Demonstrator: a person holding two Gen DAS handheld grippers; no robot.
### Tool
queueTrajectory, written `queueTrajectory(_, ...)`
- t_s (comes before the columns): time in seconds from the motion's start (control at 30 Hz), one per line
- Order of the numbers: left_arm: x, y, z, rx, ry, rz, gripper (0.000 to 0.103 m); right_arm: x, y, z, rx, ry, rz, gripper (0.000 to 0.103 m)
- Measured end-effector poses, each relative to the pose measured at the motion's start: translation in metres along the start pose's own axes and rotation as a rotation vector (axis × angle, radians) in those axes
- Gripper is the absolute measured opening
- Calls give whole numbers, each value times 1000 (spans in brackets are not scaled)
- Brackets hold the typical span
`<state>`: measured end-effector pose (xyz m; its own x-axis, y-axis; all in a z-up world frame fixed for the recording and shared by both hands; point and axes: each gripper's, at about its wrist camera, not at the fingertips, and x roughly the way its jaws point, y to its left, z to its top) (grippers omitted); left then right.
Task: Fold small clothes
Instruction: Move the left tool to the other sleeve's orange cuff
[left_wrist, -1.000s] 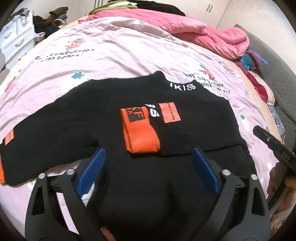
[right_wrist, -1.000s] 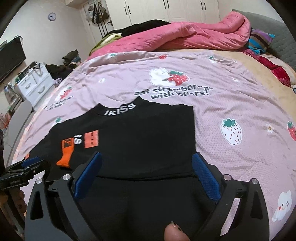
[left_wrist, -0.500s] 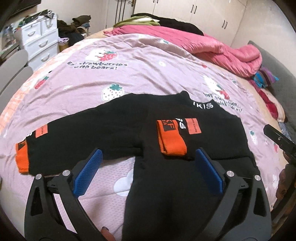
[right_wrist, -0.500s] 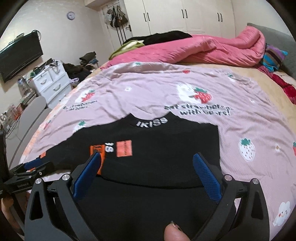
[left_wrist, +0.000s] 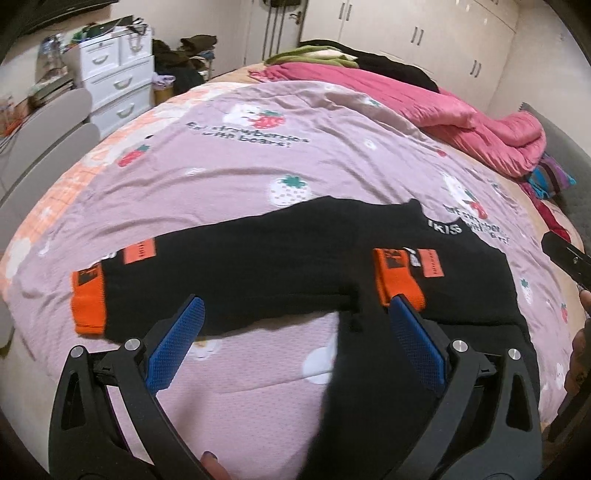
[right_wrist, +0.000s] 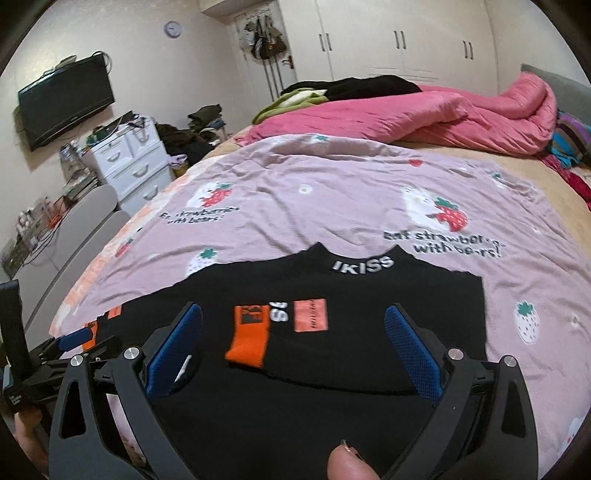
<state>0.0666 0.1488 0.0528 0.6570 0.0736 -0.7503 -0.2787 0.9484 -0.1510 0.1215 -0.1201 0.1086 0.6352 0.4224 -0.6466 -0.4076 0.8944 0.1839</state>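
Black sweater flat on near bed, right sleeve folded in, left sleeve still out; left gripper & right gripper wide, empty; next: grab left cuff, fold inward.

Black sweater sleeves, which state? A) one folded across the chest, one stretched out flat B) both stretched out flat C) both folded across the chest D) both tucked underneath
A: one orange cuff lies on the black sweater chest; the other cuff lies out on the bedsheet.
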Motion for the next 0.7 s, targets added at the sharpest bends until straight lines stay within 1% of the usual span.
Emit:
queueTrajectory(0.17, -1, 25, -4, -52, 0, 21, 94, 10, 25, -1, -34, 6, 32, 99)
queueTrajectory(0.3, -1, 47, -12, -106, 18, 33, 94, 17, 49, -3, -70, 11, 69, 99)
queueTrajectory(0.37, -3, 57, -16, -124, 14, 46, 94, 19, 59, -4, -93, 9, 78, 99)
queueTrajectory(0.53, -4, 80, -23, -155, 7, 108, 94, 28, 89, -9, -155, 19, 116, 99)
queueTrajectory(0.7, -4, 104, -30, -210, 18, 125, 94, 36, 115, -16, -221, 30, 141, 99)
